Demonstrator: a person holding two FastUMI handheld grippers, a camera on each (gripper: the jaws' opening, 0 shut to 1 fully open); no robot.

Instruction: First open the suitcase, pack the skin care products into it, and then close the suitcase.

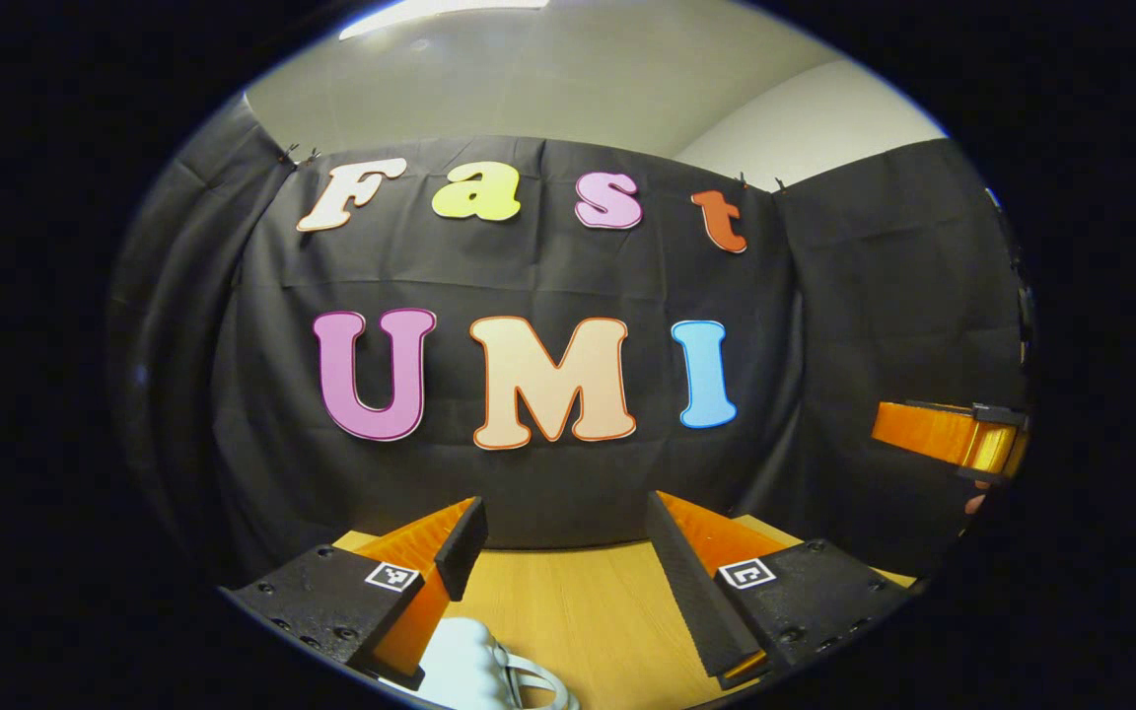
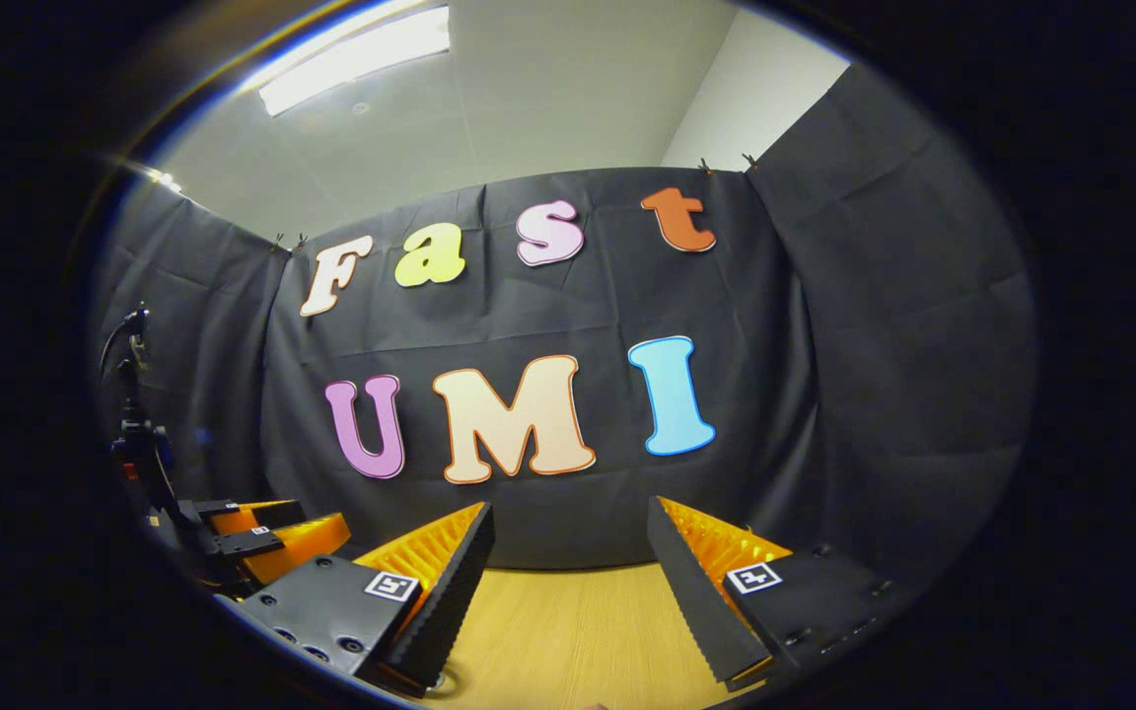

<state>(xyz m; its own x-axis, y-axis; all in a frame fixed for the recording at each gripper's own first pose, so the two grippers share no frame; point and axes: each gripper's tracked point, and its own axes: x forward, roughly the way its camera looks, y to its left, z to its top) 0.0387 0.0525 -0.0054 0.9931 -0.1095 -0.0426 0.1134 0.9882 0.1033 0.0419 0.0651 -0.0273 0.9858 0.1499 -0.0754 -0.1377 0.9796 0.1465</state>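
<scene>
Nearest to me in the left gripper view, a pale white ribbed object with a looped handle (image 1: 484, 671), too cropped to identify, sits on the light wooden tabletop (image 1: 588, 611) just below the left gripper (image 1: 560, 542), whose fingers stand apart around nothing. In the right gripper view my right gripper (image 2: 568, 552) also hangs spread and empty over the same wood. Farther off, the other gripper shows at the right edge (image 1: 953, 439) and at the left (image 2: 262, 542), before the black cloth wall (image 2: 824, 394).
</scene>
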